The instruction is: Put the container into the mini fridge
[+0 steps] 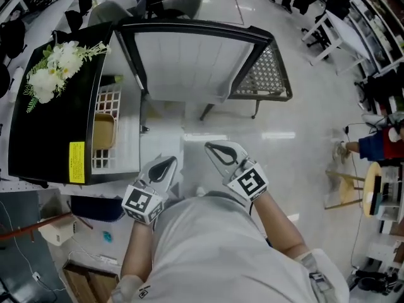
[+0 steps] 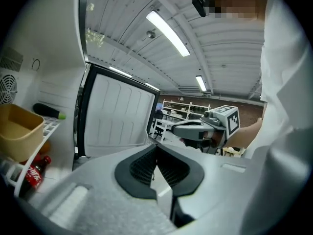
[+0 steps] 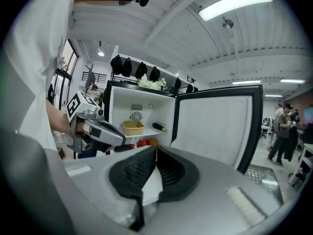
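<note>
The mini fridge (image 1: 53,131) stands at the left with its door (image 1: 189,55) swung wide open. A tan container (image 1: 104,131) rests on the white wire shelf inside; it also shows in the left gripper view (image 2: 17,131) and the right gripper view (image 3: 133,128). My left gripper (image 1: 169,163) and right gripper (image 1: 211,147) hover side by side in front of the open fridge, close to my body. Both are shut with nothing between the jaws. Each gripper (image 2: 156,148) (image 3: 156,151) is apart from the container.
White flowers (image 1: 57,65) lie on the fridge's black top. A dark green-tipped bottle (image 2: 49,111) lies on the shelf and a cola bottle (image 2: 34,173) below it. A mesh chair (image 1: 265,74) stands behind the door, a stool (image 1: 353,188) at right.
</note>
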### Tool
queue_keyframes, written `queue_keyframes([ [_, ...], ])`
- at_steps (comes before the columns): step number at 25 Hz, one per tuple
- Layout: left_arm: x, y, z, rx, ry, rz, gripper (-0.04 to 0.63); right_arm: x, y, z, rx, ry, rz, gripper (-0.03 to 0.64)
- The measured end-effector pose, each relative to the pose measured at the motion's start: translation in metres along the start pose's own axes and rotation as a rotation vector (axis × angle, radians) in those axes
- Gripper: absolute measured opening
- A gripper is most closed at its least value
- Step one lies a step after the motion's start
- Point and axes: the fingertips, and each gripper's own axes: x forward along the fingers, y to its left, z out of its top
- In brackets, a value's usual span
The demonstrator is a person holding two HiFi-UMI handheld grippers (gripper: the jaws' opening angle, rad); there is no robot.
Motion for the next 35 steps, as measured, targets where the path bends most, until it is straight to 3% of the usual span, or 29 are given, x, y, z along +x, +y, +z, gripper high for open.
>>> queue_keyframes([
  [19,0.021,-0.009,0.009,0.023,0.004,-0.122,0.009,-0.049,0.006,-0.017,0.082,0.0,-0.164,0.008],
  [35,0.016,0.0,0.009,0.039,0.019,-0.121,0.009,-0.033,0.013,-0.015,0.074,-0.021,-0.143,0.008],
])
